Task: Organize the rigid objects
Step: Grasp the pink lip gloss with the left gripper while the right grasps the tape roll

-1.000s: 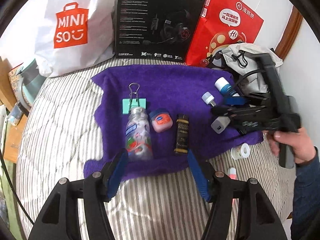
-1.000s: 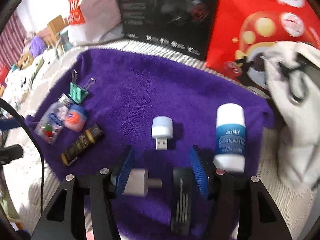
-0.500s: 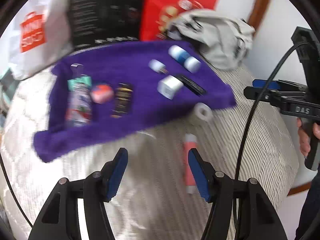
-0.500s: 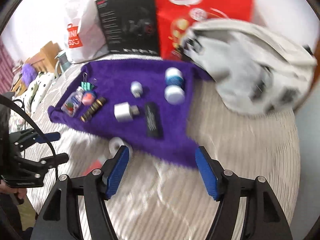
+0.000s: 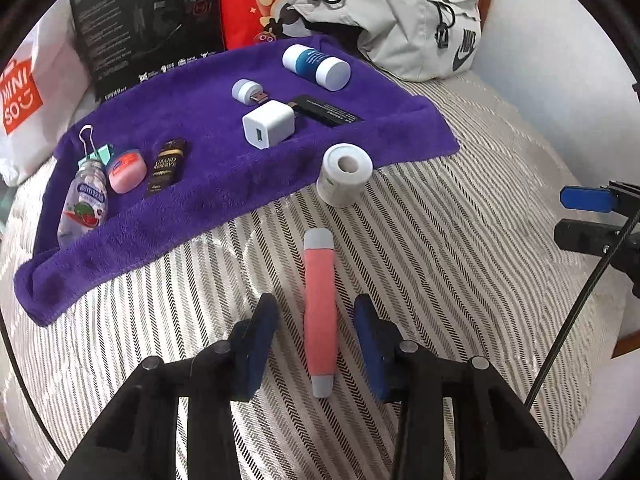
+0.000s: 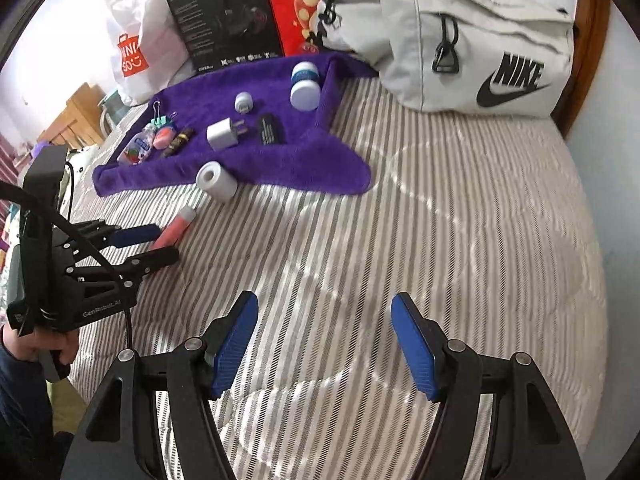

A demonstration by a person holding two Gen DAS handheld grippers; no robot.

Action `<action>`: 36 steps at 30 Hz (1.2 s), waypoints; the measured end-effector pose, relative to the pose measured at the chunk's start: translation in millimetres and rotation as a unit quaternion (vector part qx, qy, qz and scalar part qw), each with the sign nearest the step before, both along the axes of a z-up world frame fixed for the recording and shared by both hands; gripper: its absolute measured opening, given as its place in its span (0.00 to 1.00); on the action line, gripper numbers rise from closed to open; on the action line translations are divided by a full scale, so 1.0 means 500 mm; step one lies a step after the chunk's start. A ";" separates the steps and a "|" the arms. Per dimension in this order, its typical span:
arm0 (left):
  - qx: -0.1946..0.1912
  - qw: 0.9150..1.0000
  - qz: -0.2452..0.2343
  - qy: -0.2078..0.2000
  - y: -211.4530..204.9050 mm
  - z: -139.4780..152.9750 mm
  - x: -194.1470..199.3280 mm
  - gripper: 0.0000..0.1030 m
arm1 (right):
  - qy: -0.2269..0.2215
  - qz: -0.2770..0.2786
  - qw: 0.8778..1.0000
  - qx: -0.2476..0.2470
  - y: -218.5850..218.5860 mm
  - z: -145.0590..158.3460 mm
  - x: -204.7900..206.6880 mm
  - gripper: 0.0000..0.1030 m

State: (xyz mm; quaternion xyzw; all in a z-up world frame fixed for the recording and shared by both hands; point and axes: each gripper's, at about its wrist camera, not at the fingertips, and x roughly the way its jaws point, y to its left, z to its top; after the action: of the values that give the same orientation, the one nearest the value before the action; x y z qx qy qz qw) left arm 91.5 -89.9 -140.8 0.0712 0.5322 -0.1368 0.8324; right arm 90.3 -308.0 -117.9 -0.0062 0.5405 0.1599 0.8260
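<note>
towel (image 5: 208,184) spread on the striped bedding (image 5: 460,240), far side. on towel, left end: bottle (image 5: 83,204), binder clip (image 5: 96,152) behind it, small tin (image 5: 127,170) right of the bottle, small box (image 5: 166,165) right of the tin. mid towel: charger cube (image 5: 269,128), usb plug (image 5: 250,92) behind it, flat stick (image 5: 326,111) to its right, capped jar (image 5: 316,66) lying at the far right end. tape roll (image 5: 345,174) on the bedding just off towel's near edge. tube (image 5: 320,312) on the bedding nearer still, lengthwise between the left gripper (image 5: 316,344) fingers. boxes, bags behind towel; backpack (image 6: 460,36) at far right.
</note>
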 end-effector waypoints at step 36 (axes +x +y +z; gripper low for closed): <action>-0.028 0.997 0.075 0.008 0.191 0.014 -0.021 0.16 | -0.068 0.037 0.997 -0.010 0.253 -0.079 0.128 0.54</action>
State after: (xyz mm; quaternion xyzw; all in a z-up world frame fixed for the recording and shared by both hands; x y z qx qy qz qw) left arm 80.9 5.6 -133.9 0.0069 0.5386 -0.0890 0.8378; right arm 154.5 -181.5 -157.2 -0.0455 0.4844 0.1842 0.8540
